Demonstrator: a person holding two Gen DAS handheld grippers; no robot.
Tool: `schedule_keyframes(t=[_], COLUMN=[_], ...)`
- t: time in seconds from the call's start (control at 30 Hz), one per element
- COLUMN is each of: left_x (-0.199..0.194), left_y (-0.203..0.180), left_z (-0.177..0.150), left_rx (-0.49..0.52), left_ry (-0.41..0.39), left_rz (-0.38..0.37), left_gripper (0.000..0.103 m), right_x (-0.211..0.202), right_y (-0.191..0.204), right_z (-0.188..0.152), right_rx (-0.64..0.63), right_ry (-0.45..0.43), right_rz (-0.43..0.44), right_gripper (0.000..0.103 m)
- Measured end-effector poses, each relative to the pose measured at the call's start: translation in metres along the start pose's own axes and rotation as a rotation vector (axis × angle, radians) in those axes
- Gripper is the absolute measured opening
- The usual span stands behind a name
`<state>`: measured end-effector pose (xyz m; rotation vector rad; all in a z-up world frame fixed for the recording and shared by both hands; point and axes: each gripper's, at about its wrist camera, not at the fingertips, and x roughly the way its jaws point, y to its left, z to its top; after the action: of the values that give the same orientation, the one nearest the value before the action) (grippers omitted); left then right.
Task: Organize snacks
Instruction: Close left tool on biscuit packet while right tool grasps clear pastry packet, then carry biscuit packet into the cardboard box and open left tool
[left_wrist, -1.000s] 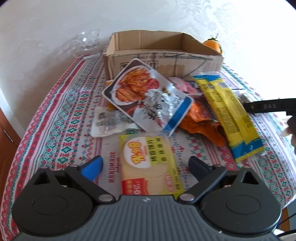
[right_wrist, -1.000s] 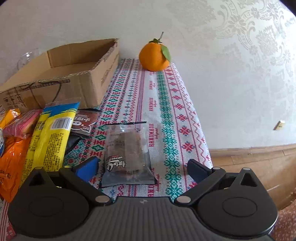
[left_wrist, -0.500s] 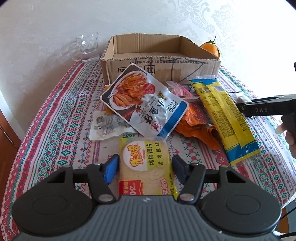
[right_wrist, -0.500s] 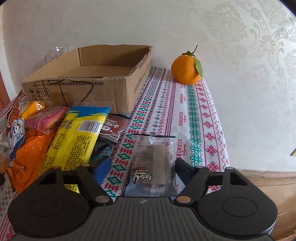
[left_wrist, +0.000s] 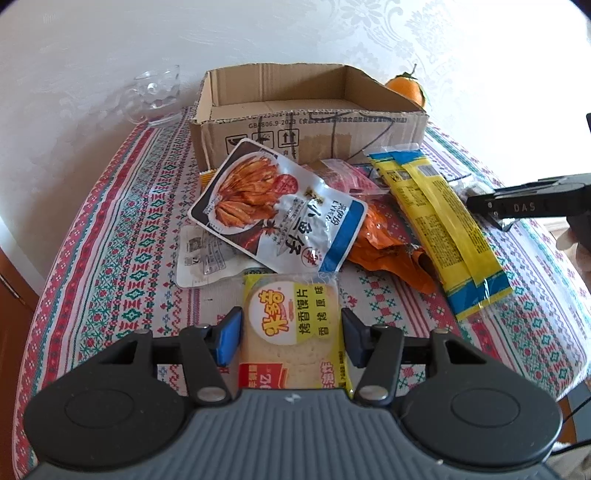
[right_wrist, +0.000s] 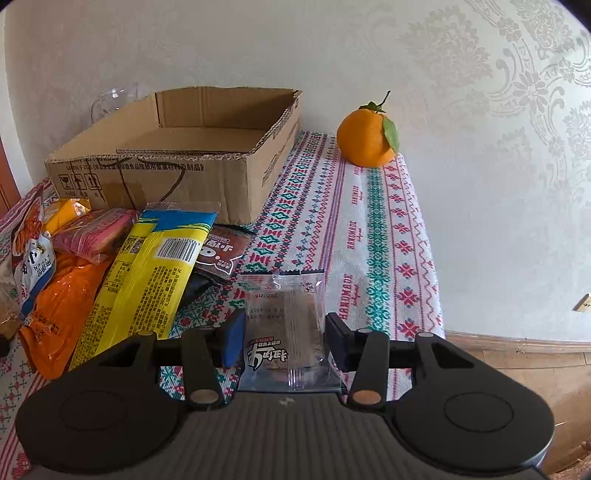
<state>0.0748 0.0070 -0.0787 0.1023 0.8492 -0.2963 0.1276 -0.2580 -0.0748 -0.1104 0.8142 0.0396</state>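
The left gripper (left_wrist: 290, 338) is closing on a yellow toast packet (left_wrist: 291, 332) while the right gripper (right_wrist: 284, 338) clamps a clear snack pouch (right_wrist: 286, 332), both on the tablecloth (right_wrist: 369, 221), apparently bound for the empty cardboard box (left_wrist: 306, 129); only the right view shows the whole orange (right_wrist: 365, 138)

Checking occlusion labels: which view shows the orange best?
Right wrist view: the orange shows whole, with stem and leaf, on the tablecloth right of the cardboard box. Left wrist view gives only its top behind the box's far corner.
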Motion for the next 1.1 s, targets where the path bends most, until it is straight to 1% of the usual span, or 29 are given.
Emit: schedule_keyframes(t=[0.1, 0.27, 0.43, 0.63, 0.9, 0.97, 1.1], left_x=[-0.002, -0.012, -0.026, -0.034, -0.033, -0.032, -0.028], left_y=[0.003, 0.011, 0.018, 0.022, 0.024, 0.027, 0.033], left_z=[0.002, 0.007, 0.019, 0.042, 0.068, 0.078, 0.109], left_rx=[0.016, 0.037, 0.065, 0.117, 0.145, 0.14, 0.152], left_ry=[0.015, 0.041, 0.05, 0.014, -0.028, -0.037, -0.072], left_rz=[-0.012, -0.055, -0.092, -0.106, -0.132, -0.142, -0.133], left_gripper=[0.055, 0.054, 0.054, 0.054, 0.054, 0.054, 0.054], right_x=[-0.008, -0.022, -0.035, -0.049, -0.058, -0.058, -0.061], right_y=[-0.003, -0.003, 0.007, 0.022, 0.033, 0.034, 0.037], right_z=[0.002, 0.01, 0.021, 0.038, 0.054, 0.056, 0.062], right_rx=[0.001, -0.005, -0.038, -0.088, -0.117, -0.121, -0.126], right_ry=[-0.007, -0.021, -0.034, -0.07, -0.102, -0.102, -0.112], right_rz=[-0.006, -0.004, 0.025, 0.063, 0.082, 0.09, 0.108], right_gripper=[0.052, 0.052, 0.052, 0.052, 0.052, 0.052, 0.052])
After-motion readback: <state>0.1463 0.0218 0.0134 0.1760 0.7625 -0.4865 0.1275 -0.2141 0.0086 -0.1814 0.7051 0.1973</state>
